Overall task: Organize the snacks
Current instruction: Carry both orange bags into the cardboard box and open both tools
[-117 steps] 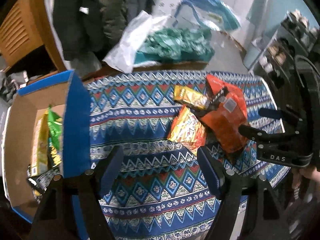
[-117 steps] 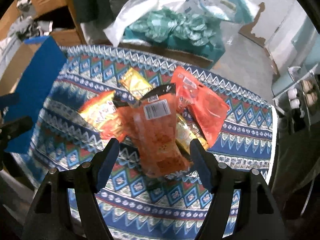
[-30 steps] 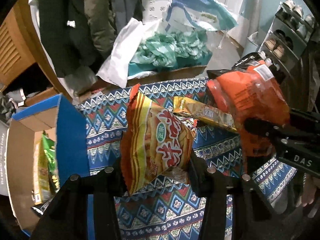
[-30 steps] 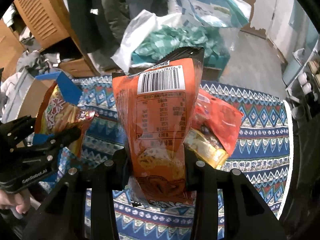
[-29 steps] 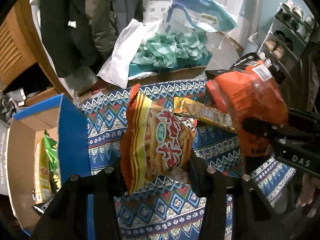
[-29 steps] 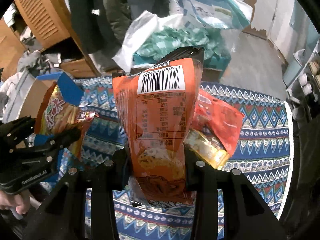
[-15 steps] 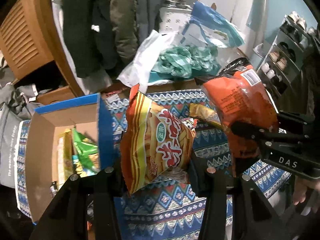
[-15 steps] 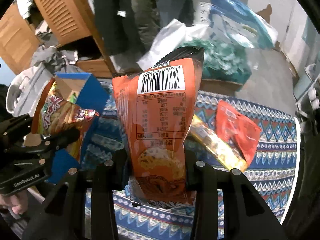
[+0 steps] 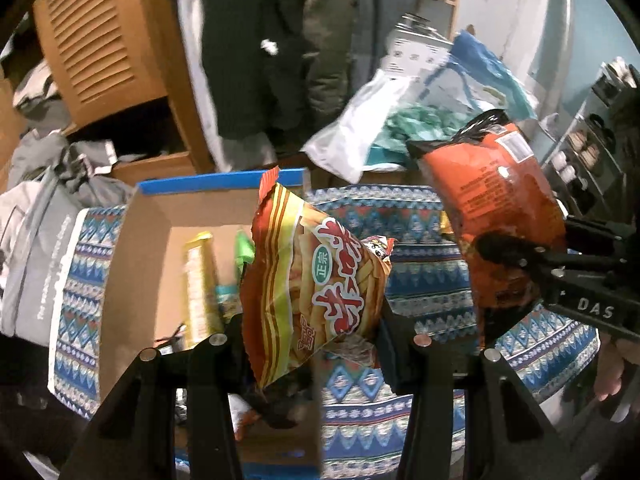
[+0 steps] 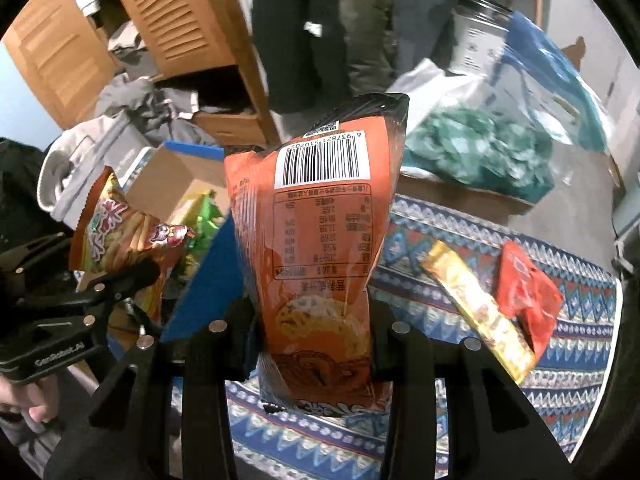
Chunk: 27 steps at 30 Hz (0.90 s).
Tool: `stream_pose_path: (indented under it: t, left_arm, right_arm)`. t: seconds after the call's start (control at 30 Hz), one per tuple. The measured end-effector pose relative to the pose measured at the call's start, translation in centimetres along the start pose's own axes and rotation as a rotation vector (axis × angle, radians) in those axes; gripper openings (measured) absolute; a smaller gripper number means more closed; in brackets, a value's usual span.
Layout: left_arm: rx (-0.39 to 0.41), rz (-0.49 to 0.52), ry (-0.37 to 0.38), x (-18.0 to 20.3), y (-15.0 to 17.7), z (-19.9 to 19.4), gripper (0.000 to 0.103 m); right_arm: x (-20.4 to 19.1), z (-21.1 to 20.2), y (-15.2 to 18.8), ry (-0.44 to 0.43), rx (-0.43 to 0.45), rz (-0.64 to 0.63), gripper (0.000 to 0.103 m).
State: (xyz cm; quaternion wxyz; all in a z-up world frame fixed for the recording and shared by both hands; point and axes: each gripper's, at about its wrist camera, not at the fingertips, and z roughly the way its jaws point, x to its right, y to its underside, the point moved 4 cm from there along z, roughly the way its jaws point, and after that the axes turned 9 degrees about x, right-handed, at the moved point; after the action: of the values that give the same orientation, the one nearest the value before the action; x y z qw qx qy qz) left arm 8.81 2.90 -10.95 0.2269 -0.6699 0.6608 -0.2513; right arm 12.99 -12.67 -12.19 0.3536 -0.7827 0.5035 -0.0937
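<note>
Left gripper [image 9: 312, 344] clamped on the lower part of a yellow-and-red chip bag [image 9: 316, 280], held upright in the air, just in front of the open cardboard box [image 9: 148, 260] and overlapping its near right corner in the left wrist view. Right gripper [image 10: 312, 344] likewise closed on the bottom of an orange snack bag [image 10: 320, 240], barcode side toward the camera, upright, raised to the right of the box, near its blue flap [image 10: 212, 280]. Jaws of both only partly apart, pads pressing the packets.

Two bags in the air, one per gripper. Inside the box, at least two packets: one yellow [image 9: 198, 280], one green [image 9: 244, 248], standing on edge; more beneath, too blurred to count. To the right of the box, well apart from it, two snacks lying flat on the cloth: a long golden packet [image 10: 476, 312] and a small red pouch [image 10: 524, 292], touching at one end.

Underneath box and snacks, a patterned tablecloth [image 10: 568, 344] in blue, red and white zigzags. Behind the box, a wooden louvred cabinet [image 9: 104, 48], dark hanging coats [image 9: 256, 60] and a grey heap of clothing [image 9: 44, 184]. Beyond the box to the right, a white plastic bag [image 9: 352, 136] with teal wrapped items [image 10: 472, 148].
</note>
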Motion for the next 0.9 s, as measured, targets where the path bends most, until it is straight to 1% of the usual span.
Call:
stream_pose_path:
  t: [0.23,0.5,0.67,0.9]
  left_arm:
    - [-0.007,-0.065,-0.029,-3.9,1.2,-0.1,0.049]
    - [-0.021,-0.151,-0.065,-7.9,2.4,0.2,0.048]
    - [-0.023,-0.182,-0.087,-9.8,3.2,0.1,0.049]
    - [-0.045,-0.233,-0.106,-12.1,4.2,0.7,0.049]
  right_arm:
    - [-3.8,1.3,-0.9,-0.049,-0.012,-0.036,0.038]
    - [-7.2,3.7,-1.9,-0.106,-0.047,-0.038,0.038]
    - [-9.3,5.2,-2.4,-0.125,-0.066,-0.049,0.038]
    - [-12.1,7.1,-2.8,-0.150,-0.097,-0.067,0.038]
